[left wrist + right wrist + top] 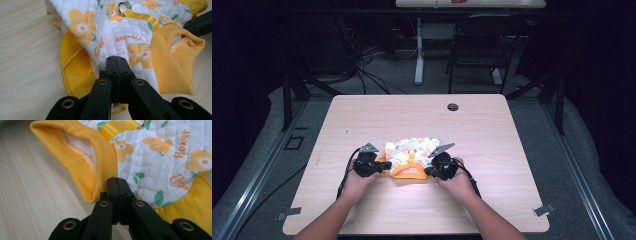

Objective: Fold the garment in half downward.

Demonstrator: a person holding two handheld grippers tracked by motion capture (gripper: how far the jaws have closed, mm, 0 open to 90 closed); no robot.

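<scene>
A small quilted garment [414, 149], white with orange flowers and yellow trim, lies on the wooden table [362, 115] near its front middle. My left gripper [379, 167] holds its left side and my right gripper [429, 171] its right side. In the left gripper view the jaws [116, 60] are shut on the white quilted cloth [120, 32] beside a yellow hem; a metal ring [124, 7] on a yellow strap sits farther off. In the right gripper view the jaws [116, 181] are pinched on the cloth next to the ribbed yellow collar [82, 162], which stands open.
A round cable hole [452, 107] sits at the table's far edge. Behind the table stand a dark chair [482, 45] and a white desk leg [419, 60]. A metal clip [543, 210] is at the front right corner. The right gripper's jaw [200, 23] reaches into the left gripper view.
</scene>
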